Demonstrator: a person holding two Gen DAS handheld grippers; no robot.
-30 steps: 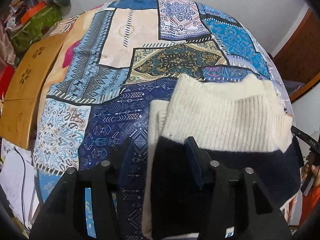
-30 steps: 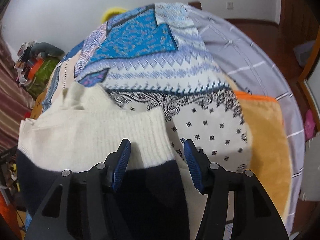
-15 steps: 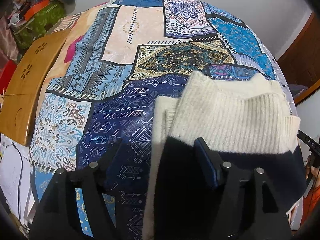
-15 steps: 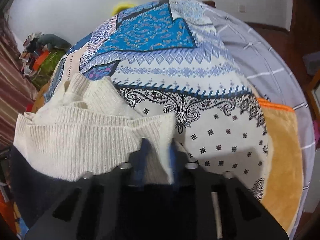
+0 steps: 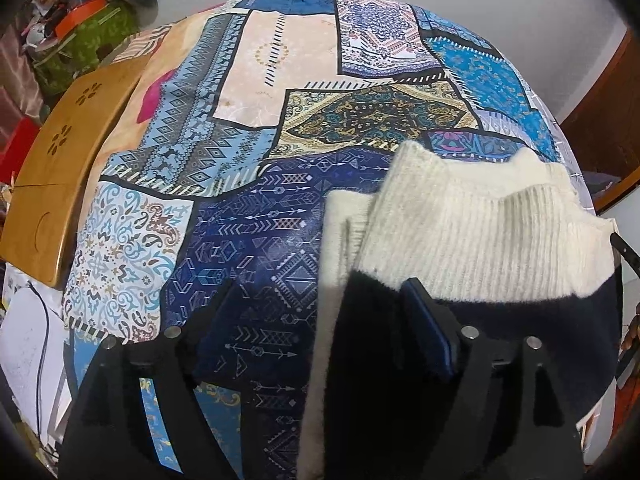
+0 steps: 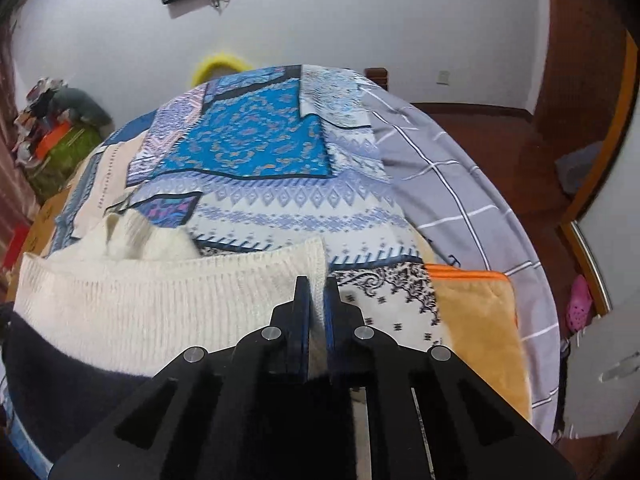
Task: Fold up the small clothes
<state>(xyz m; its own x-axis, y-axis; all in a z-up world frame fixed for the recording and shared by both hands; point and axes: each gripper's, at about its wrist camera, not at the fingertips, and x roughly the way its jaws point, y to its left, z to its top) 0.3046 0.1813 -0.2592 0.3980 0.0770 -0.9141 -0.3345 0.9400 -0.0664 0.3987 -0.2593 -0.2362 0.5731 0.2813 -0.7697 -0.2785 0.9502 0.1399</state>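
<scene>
So right claw (image 6: 316,300) is pinching the cream-and-navy sweater (image 6: 160,312) edge on the patchwork bedspread (image 6: 256,152), while left claw (image 5: 320,308) is spreading open, gripping nothing.

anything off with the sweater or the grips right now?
One thing: the sweater is held on one side only. The right gripper has its jaws pinched on the cream edge, while the left gripper is opening, gripping nothing. No damage visible.
</scene>
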